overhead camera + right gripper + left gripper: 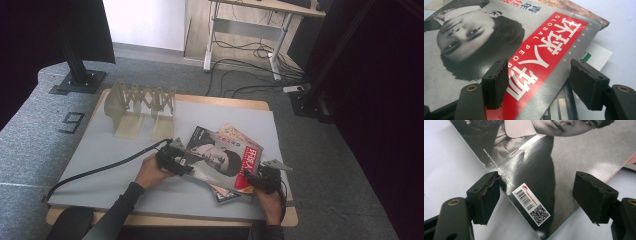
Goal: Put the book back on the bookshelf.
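A stack of magazines lies at the table's front right. The top magazine (220, 157) has a black-and-white portrait cover with a red title band (541, 57) and a barcode sticker (531, 206). My left gripper (181, 162) (537, 178) stands open at the magazine's left corner, which lies between the two jaws. My right gripper (260, 179) (539, 65) is open at the right end, with the red band's corner between its jaws. Neither pair of pads presses on the cover. A hand holds each gripper from the near side.
Under the top magazine lie an orange-brown one (235, 134) (584, 7) and a darker one (225, 196). A pale folding wooden rack (142, 102) stands at the back left of the grey table mat (100, 150). The left gripper's black cable (100, 170) trails off left.
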